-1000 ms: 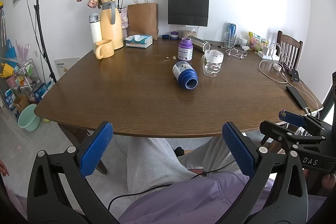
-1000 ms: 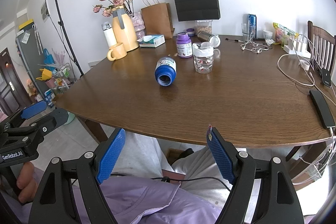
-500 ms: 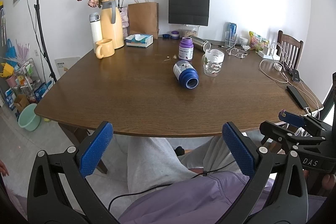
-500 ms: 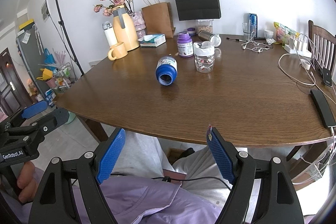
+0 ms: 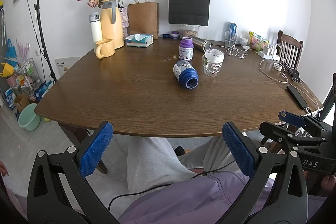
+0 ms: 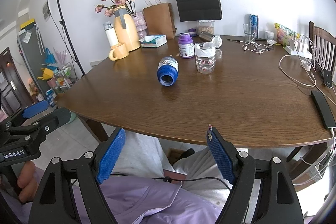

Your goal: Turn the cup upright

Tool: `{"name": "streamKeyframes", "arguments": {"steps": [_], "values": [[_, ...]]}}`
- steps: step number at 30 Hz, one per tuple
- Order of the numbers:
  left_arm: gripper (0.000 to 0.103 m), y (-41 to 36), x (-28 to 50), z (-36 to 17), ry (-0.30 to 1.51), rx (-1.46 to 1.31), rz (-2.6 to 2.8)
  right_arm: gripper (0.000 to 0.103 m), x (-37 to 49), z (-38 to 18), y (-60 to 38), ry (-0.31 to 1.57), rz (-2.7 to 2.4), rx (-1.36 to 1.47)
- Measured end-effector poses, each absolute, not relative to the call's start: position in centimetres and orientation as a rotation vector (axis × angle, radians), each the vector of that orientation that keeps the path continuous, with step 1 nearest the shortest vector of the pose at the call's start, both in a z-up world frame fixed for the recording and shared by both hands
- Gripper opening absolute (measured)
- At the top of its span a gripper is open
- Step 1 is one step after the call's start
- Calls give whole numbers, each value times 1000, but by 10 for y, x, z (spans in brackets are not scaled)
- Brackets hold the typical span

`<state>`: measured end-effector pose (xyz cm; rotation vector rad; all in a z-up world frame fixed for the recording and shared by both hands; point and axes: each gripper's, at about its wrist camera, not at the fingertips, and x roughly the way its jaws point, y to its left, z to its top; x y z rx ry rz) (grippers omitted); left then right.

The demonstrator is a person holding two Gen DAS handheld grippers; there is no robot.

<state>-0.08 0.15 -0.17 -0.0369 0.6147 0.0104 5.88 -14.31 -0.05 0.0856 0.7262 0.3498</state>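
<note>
A blue cup-like bottle (image 5: 185,74) lies on its side near the middle of the brown wooden table (image 5: 126,98), its open mouth facing me; it also shows in the right wrist view (image 6: 168,74). My left gripper (image 5: 168,148) is open and empty, held below the table's near edge over the person's lap. My right gripper (image 6: 166,157) is open and empty too, also below the near edge. Both are well short of the bottle.
A clear jar (image 5: 213,62) and a purple bottle (image 5: 185,51) stand just behind the lying bottle. A yellow mug (image 5: 104,48), yellow jug (image 5: 111,26), tissue box (image 5: 139,40) and paper bags stand at the back. Cables and a phone (image 5: 297,96) lie at the right.
Both views have shifted very slightly; the bottle and other objects have not moved. Both grippers stay open.
</note>
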Motion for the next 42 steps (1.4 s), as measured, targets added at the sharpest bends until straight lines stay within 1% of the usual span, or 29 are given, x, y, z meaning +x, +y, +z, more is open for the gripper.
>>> {"name": "streamKeyframes", "arguments": {"steps": [35,42], "values": [[103,6,-2,-8,626,-37,10,84,59,-1,-140,727,351,74],[103,5,3,-16,635,-39,11,84,58,-1,-140,730,350,73]]}}
